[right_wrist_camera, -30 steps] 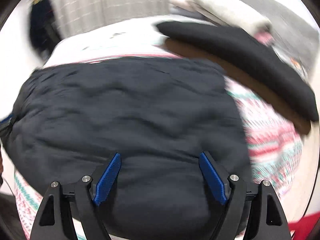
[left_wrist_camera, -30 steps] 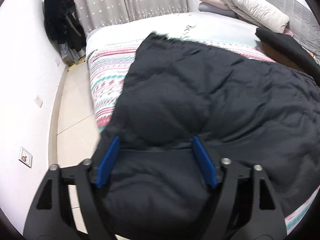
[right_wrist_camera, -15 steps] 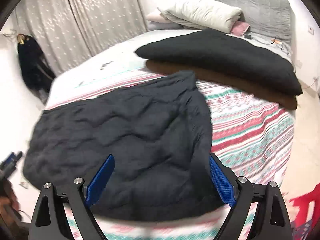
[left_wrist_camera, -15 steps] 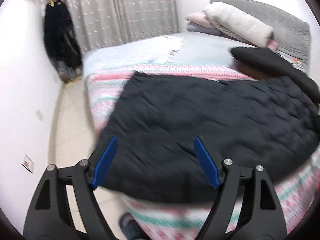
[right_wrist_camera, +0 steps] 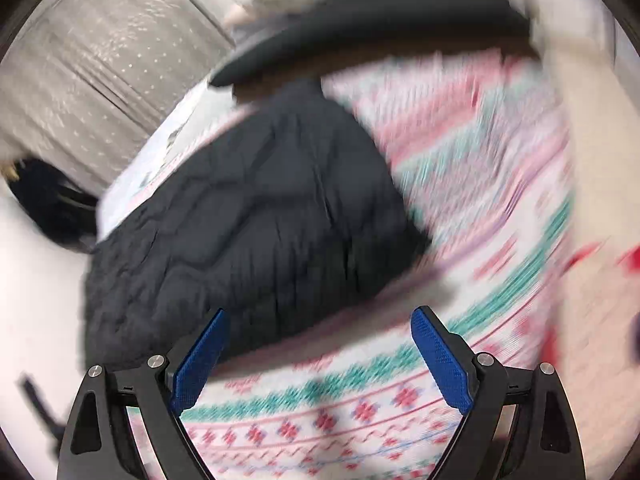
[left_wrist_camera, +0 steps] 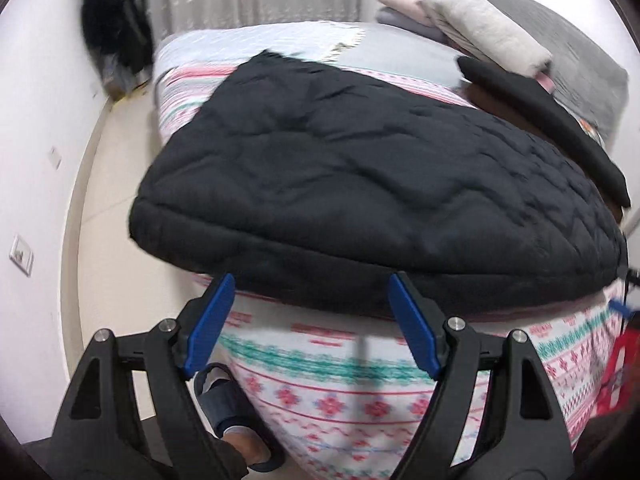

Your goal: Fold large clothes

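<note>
A large black quilted jacket (left_wrist_camera: 360,176) lies folded flat on the patterned bedspread (left_wrist_camera: 328,392), its near edge hanging at the bed's foot. My left gripper (left_wrist_camera: 310,308) is open just in front of that edge, off the fabric, with nothing between its blue pads. In the blurred, tilted right wrist view the same jacket (right_wrist_camera: 256,240) lies ahead to the left. My right gripper (right_wrist_camera: 318,344) is open over the bedspread (right_wrist_camera: 460,200) near the jacket's right corner, holding nothing.
Another folded dark garment (left_wrist_camera: 548,120) rests on a brown one further up the bed, near the pillows (left_wrist_camera: 484,36) and a grey headboard. A slippered foot (left_wrist_camera: 228,408) stands on the tiled floor by the bed. Dark clothes (left_wrist_camera: 116,28) hang in the corner by the curtain.
Both grippers have pulled back off the jacket toward the foot of the bed, leaving it lying there. The right gripper's view has tilted and its jaws stand wider than a second ago.
</note>
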`<state>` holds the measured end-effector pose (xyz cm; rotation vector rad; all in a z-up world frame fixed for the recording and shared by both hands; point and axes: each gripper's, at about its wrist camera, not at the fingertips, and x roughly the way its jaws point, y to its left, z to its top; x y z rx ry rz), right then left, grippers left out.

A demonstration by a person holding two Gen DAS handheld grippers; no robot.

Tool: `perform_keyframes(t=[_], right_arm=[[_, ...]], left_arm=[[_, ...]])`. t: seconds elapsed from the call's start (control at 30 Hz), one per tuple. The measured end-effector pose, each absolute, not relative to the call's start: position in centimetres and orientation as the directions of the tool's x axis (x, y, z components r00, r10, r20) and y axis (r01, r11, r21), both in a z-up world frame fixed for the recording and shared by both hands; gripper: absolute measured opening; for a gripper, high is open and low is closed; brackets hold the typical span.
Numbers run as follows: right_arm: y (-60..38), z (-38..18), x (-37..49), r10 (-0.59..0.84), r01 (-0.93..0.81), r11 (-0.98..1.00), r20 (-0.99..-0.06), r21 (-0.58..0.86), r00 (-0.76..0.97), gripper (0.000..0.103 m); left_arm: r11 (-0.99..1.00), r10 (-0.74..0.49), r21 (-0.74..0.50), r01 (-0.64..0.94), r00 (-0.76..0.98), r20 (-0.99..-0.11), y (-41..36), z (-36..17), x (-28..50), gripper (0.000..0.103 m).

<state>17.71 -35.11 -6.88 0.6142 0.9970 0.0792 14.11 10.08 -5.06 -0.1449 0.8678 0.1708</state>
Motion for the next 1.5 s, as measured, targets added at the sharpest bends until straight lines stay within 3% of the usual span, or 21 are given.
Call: perform_keyframes(t=[0.07,0.13,0.17,0.23,0.3,0.4,0.53,0.7,0.87,0.93,1.0,1.23,1.33,1.5], right_arm=[[-35.4,-8.8,18.7,0.467,0.209,0.742,-0.715,0.637,0.519,0.093],[-35.8,-9.5,19.8,0.482,0.246,0.698,-0.696,0.672,0.532,0.09],[-36.2,-9.5,20.7,0.468,0.263,0.68,-0.682,0.684,0.562,0.076],[-36.6,-9.0,22.1,0.421,0.284,0.688,-0.686,0.668,0.594,0.036],[-36.4,-7.9,22.5,0.371,0.278,0.717,-0.688,0.639,0.623,0.022],[-36.4,-5.9,21.6,0.31,0.269,0.743,-0.672,0.613,0.673,0.016],[-38.0,-5.9,20.3,0.235,0.332,0.737,-0.684,0.589,0.691,0.015],[-39.9,-5.5,19.2,0.158,0.384,0.737,-0.694,0.556,0.702,0.016],[-38.1,-2.7,17.7,0.07,0.368,0.831,-0.735,0.417,0.675,0.028],[-37.6,-0.7,16.0,-0.041,0.39,0.864,-0.729,0.317,0.683,0.042],[-36.1,2.0,13.4,-0.128,0.359,0.904,-0.651,0.234,0.748,0.054],[-25.4,4.4,11.0,0.116,-0.033,0.988,-0.582,0.152,0.805,0.071],[-21.7,4.6,9.9,0.129,-0.111,0.992,-0.579,0.067,0.805,0.077],[-20.6,4.0,9.2,0.128,-0.105,0.992,-0.59,0.072,0.797,0.086]], left_arm=[[0.972,0.049,-0.102,-0.21,0.61,-0.791,10.6,-6.0,14.7,0.079],[0.966,0.024,-0.135,-0.222,0.596,-0.803,10.8,-6.8,15.0,0.079],[0.965,0.021,-0.14,-0.223,0.594,-0.804,10.7,-7.0,15.3,0.079],[0.968,0.013,-0.141,-0.207,0.604,-0.797,10.5,-6.9,15.7,0.079],[0.977,0.023,-0.115,-0.182,0.617,-0.787,9.9,-6.7,16.0,0.079],[0.987,0.02,-0.083,-0.139,0.613,-0.79,9.2,-7.2,17.0,0.081],[0.982,-0.071,-0.163,-0.098,0.606,-0.792,8.9,-7.8,18.1,0.082],[0.985,-0.062,-0.148,-0.093,0.605,-0.794,8.4,-7.6,17.9,0.082],[0.996,-0.034,-0.081,-0.04,0.658,-0.752,6.5,-4.5,13.8,0.082],[0.998,-0.003,-0.042,-0.037,0.71,-0.704,5.3,-2.9,11.9,0.082],[0.999,0.013,-0.027,-0.042,0.736,-0.677,4.0,-1.8,11.0,0.082],[0.999,0.045,0.036,-0.029,0.772,-0.635,-0.6,0.4,8.5,0.088],[0.997,0.073,0.06,-0.045,0.776,-0.627,-2.0,0.7,8.6,0.093],[0.995,0.102,0.06,-0.083,0.771,-0.629,-2.8,1.1,8.9,0.093]])
